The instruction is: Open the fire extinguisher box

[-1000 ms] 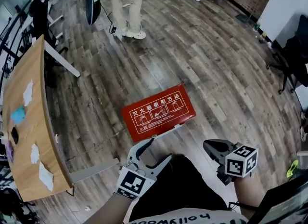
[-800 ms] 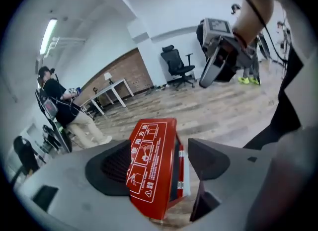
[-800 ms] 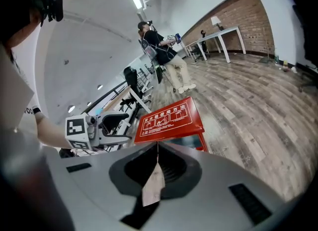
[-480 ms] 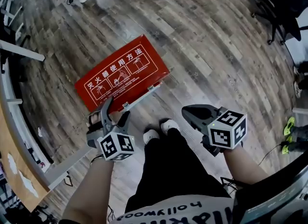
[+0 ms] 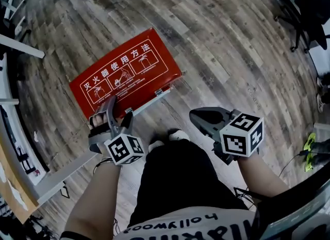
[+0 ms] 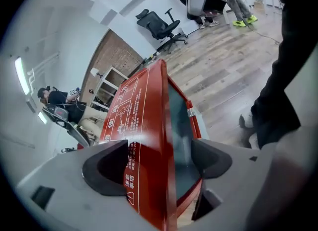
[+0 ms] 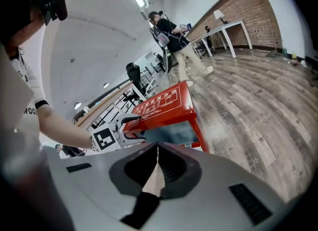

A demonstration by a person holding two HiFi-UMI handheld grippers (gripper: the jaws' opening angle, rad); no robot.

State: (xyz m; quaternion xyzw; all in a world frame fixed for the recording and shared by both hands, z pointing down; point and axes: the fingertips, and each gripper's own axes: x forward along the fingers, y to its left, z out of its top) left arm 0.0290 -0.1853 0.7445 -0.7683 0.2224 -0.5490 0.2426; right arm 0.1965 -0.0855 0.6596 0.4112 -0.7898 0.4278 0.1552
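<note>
Stiff, heavy-looking fire extinguisher box [image 5: 124,74]; we'd lift its near lid edge; left gripper [image 5: 118,111] jaws, just been opening, straddle it untouched; right gripper [image 5: 201,119] jaws pressed together, empty.

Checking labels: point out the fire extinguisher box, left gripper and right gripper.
fire extinguisher box [image 5: 126,74]: head view, red printed top face.
left gripper [image 5: 119,107]: head view, between fingers that have just been opening, box edge between them.
right gripper [image 5: 196,116]: head view, tips of shut fingers.

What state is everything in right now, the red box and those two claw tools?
Box: standing on the floor, looks closed.
Left gripper: open, jaws have just been opening; the box's top front edge sits between them, not clamped.
Right gripper: shut, nothing in it.
</note>
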